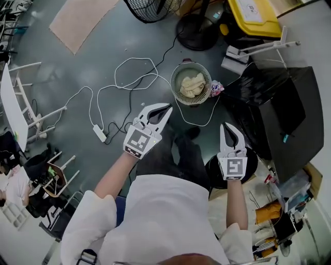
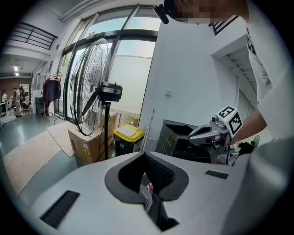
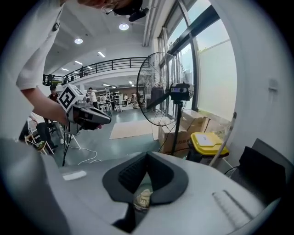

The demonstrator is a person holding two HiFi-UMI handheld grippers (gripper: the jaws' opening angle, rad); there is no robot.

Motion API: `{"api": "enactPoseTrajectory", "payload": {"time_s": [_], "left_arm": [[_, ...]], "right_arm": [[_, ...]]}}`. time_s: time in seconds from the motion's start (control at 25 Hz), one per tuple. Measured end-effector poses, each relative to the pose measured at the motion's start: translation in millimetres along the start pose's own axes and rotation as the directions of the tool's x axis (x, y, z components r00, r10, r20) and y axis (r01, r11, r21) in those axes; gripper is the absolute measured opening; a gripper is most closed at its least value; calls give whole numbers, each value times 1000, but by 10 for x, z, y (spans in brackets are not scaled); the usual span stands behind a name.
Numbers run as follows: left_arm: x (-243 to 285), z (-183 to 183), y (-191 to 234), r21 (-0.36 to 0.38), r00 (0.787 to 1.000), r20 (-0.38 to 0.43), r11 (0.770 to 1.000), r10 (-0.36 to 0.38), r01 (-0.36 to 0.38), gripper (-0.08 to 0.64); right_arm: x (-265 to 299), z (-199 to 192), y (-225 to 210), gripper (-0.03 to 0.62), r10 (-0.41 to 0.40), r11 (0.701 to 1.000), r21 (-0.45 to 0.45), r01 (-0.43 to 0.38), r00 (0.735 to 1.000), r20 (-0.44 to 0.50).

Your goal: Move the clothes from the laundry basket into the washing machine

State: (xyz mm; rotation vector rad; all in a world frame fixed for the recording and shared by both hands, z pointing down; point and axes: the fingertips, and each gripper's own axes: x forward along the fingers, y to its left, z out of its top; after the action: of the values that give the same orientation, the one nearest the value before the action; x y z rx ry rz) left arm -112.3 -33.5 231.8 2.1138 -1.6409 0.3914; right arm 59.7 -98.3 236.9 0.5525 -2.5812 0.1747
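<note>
Left gripper [image 1: 166,109], right gripper [image 1: 224,127]: jaws pressed together, empty. Both pointed toward laundry basket [image 1: 177,77], left one near its rim, right one farther off, probably staged for first grab. Cream clothes [image 1: 192,85] lay heaped inside basket, apparently none moved yet.

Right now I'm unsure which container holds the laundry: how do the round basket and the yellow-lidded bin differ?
The laundry basket is round with pale walls; the yellow-lidded bin is boxy with a dark body. The basket is open on top and shows cream clothes inside; the bin's lid is down, so its contents are hidden. Both stand on the grey floor.
</note>
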Motion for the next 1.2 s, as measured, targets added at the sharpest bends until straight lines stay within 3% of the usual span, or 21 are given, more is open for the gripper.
{"api": "enactPoseTrajectory", "payload": {"time_s": [0.24, 0.48, 0.72, 0.92, 1.2], "left_arm": [[248, -542, 194, -28, 1000, -22, 999, 16, -17, 6], [517, -1170, 333, -42, 999, -23, 998, 38, -39, 6], [853, -1770, 656, -46, 998, -62, 999, 26, -29, 6], [1170, -2085, 816, -54, 997, -69, 998, 20, -23, 6], [1681, -2386, 975, -7, 998, -55, 1000, -3, 3, 6]], "right_arm": [[459, -465, 170, 11, 58, 998, 9, -57, 998, -33], [868, -1135, 125, 11, 60, 998, 11, -59, 997, -54], [1509, -1558, 165, 11, 98, 995, 22, -97, 991, -85], [1960, -1875, 130, 12, 125, 992, 17, -124, 986, -111], [2396, -2407, -64, 45, 133, 991, 20, -131, 983, -130]]}}
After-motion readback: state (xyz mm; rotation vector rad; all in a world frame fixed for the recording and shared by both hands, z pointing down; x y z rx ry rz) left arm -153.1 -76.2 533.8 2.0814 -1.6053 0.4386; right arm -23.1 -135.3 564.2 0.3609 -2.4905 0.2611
